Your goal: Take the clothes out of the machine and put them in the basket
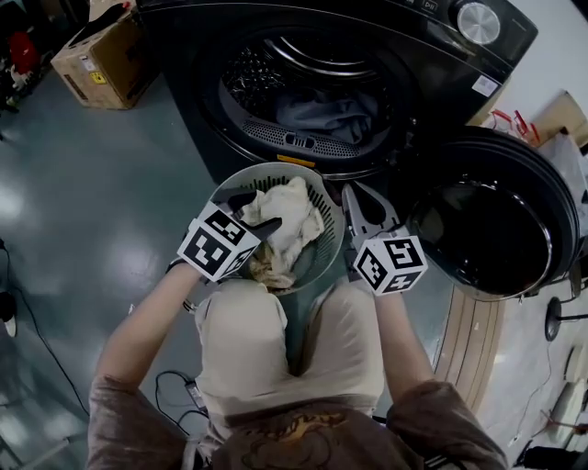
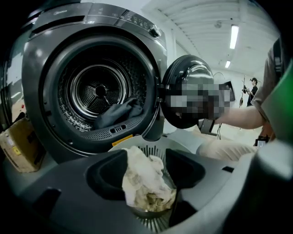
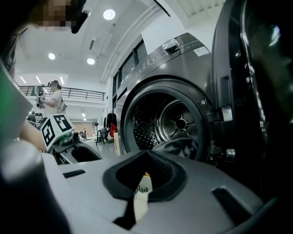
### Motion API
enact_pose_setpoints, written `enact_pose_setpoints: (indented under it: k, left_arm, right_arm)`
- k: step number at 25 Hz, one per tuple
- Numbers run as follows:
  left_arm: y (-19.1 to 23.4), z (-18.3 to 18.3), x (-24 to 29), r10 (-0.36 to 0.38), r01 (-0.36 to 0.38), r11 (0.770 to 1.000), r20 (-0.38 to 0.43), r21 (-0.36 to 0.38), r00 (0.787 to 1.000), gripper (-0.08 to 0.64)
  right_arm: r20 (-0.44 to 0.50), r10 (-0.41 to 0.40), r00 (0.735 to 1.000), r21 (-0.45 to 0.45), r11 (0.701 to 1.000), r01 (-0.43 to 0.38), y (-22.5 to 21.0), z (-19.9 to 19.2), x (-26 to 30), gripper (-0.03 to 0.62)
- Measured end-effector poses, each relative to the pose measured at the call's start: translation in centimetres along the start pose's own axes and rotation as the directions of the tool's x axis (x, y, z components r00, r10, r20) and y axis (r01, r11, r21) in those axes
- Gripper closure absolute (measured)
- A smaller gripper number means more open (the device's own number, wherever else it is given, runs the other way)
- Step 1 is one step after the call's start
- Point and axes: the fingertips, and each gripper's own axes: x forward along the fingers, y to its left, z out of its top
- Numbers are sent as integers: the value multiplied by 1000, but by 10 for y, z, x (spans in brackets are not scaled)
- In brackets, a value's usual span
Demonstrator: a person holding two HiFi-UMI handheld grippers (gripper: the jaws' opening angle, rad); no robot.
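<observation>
The left tongs (image 1: pixel 250 211) are over the basket (image 1: pixel 276 168). Their two jaws are wide apart and do not pinch anything. Right under them, and showing in the gap between the jaws, lies a cream cloth (image 1: pixel 289 216). It sits crumpled inside the basket, with part of it draped up against the wall with slits.

The right tongs (image 1: pixel 353 192) are just beside the basket, on the side away from the left tongs. Their jaws are closed, tip against tip, with nothing in them. Through the small hole behind the tips you can see a bit of the basket's white rim.

Past both tongs stands the washing machine (image 1: pixel 367 18) with its round mouth open. Some dark clothes (image 1: pixel 331 115) are in the drum, bunched low near the front edge, well away from both tongs. The round door (image 1: pixel 496 220) is swung wide open, out past the right tongs. A cardboard box (image 1: pixel 101 55) sits on the floor (image 1: pixel 83 202), far off past the left tongs, beside the machine.
</observation>
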Motion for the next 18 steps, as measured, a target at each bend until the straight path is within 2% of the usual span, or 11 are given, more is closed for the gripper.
enact_pose_setpoints:
  k: [4,9,11,12,14,18]
  left_arm:
    - [9,15,3,37,-37,999,53,-4,998,293]
    - [18,40,15,39,-40,999,93,11,995,275]
    - [14,34,24,-29,29,998,4,53,1000,342]
    - [10,26,28,-77,82,994,-71,76,994,324]
    - [2,11,33,-142,160,982,-178,95,974,314]
    - [-5,-12,27,-217,242,969,-280,57,935,328]
  right_arm:
    - [5,-8,1000,5,1000,8,-2,1,-4,595]
    - [1,-18,1000,1,1000,18,-4,0,-11,595]
    - [1,-28,1000,-4,1000,28,-7,1,-14,595]
    - [2,-35,999,-5,999,35,-9,1,-15,595]
    - [3,-52,999,-5,999,52,-14,1,-18,595]
    - [-3,-62,998,-4,998,62,-17,-2,-19,595]
